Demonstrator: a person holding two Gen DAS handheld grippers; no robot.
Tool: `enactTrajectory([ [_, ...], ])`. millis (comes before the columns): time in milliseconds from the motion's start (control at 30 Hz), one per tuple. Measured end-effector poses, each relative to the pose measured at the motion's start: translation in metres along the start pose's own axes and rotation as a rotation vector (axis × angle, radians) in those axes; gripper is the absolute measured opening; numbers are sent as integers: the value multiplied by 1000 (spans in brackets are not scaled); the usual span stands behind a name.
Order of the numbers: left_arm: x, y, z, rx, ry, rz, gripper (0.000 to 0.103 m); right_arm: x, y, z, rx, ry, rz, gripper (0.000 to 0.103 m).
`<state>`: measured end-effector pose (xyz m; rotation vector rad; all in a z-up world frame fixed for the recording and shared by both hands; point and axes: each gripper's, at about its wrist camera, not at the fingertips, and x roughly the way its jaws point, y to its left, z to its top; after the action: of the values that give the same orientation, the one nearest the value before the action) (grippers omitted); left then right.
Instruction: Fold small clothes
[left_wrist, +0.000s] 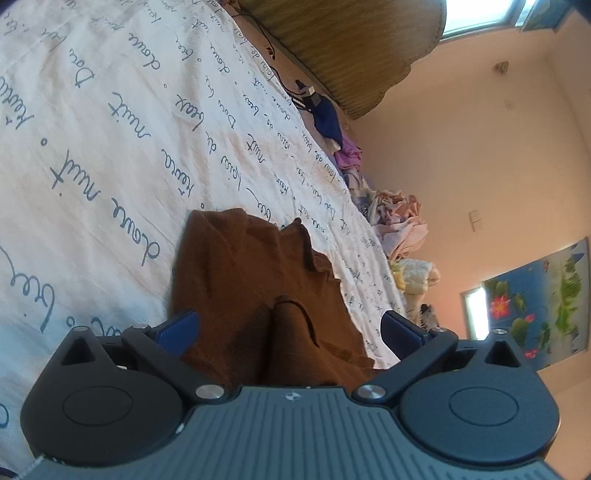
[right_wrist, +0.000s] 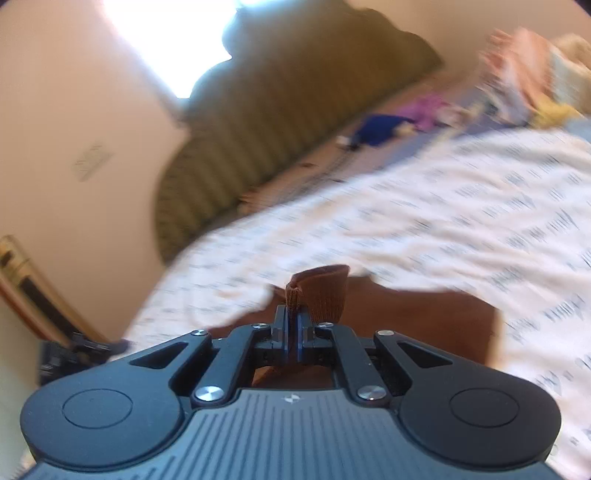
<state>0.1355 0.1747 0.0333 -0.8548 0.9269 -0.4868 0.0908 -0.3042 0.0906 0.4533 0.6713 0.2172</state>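
A small brown garment (left_wrist: 255, 291) lies rumpled on a white bed sheet (left_wrist: 110, 147) printed with blue script. My left gripper (left_wrist: 290, 328) is open, its blue-padded fingers (left_wrist: 181, 330) spread to either side of the garment's near part, not gripping it. In the right wrist view, which is motion-blurred, my right gripper (right_wrist: 293, 314) is shut on a folded edge of the brown garment (right_wrist: 325, 291), which sticks up above the fingertips; the rest of the cloth (right_wrist: 424, 325) hangs or lies below and to the right.
A pile of other clothes (left_wrist: 399, 221), with blue (left_wrist: 327, 114) and purple (left_wrist: 349, 151) pieces, lines the bed's far edge. A ribbed olive headboard or cushion (left_wrist: 351, 40) stands beyond it. Beige walls and a flower poster (left_wrist: 535, 302) are at right.
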Motion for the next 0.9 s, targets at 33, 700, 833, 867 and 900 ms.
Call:
enactTrajectory([
  [33,3,-2,1,15,6,26,103,2,-17,-6,17,9,-27,4],
  [700,28,-20,-8,360,6,482,7,17,-36,-41,37,51,1,4],
  [833,12,-16,-1,340,-49,473,7,8,-19,-25,12,14,35,4],
  [867,11,-17,0,338,-54,474,7,4,-14,-21,1,4,51,4],
  [900,11,-18,2,339,-53,462,7,1,-10,-17,-14,-12,54,4],
])
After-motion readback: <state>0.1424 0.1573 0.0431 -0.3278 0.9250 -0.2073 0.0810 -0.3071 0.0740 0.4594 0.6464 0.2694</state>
